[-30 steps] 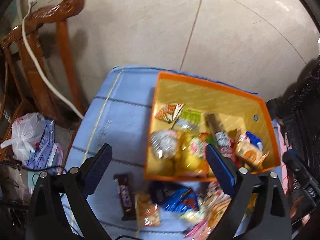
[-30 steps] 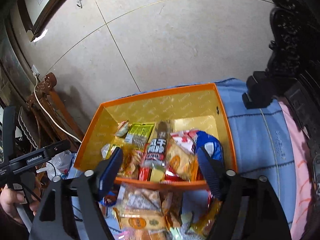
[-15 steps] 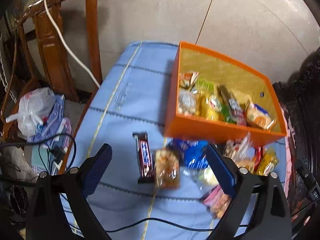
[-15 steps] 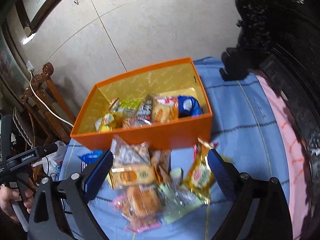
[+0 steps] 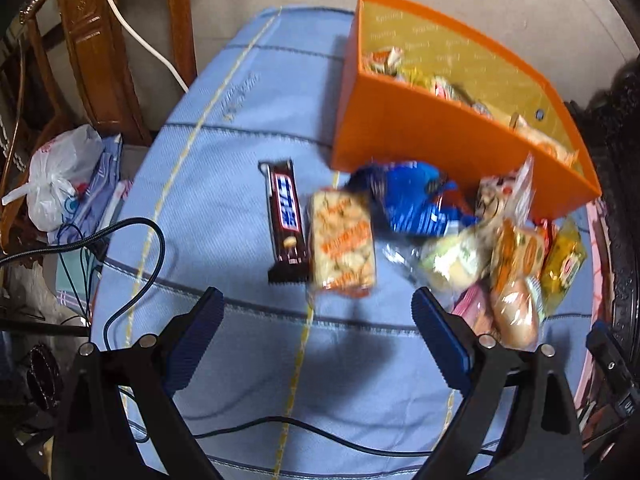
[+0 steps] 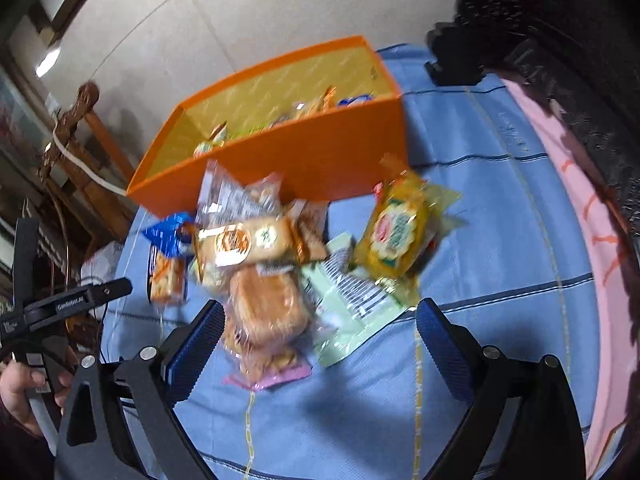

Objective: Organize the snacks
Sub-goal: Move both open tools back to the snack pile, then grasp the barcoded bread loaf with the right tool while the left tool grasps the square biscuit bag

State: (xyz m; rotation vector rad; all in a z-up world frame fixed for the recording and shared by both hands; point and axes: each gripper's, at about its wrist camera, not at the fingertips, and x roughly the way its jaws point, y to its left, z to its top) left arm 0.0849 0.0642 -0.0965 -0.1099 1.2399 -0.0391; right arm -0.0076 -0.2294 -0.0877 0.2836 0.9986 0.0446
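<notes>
On the blue cloth (image 5: pixel 224 184), loose snacks (image 5: pixel 342 246) lie mid-frame below the orange box (image 5: pixel 416 136) (already part-filled), both left gripper (image 5: pixel 318 338) and right gripper (image 6: pixel 318 336) spread empty, likely choosing a packet to grasp.

A box (image 5: pixel 404 128) sits toward the far edge of the cloth-covered table (image 5: pixel 224 184), with snacks inside. In front of it lies a heap of packets (image 6: pixel 280 264), some touching its front wall. At the heap's left end a chocolate bar (image 5: pixel 285 216) lies just beside a cracker packet (image 5: pixel 342 246). A cable (image 5: pixel 136 280) crosses the table's left edge.
</notes>
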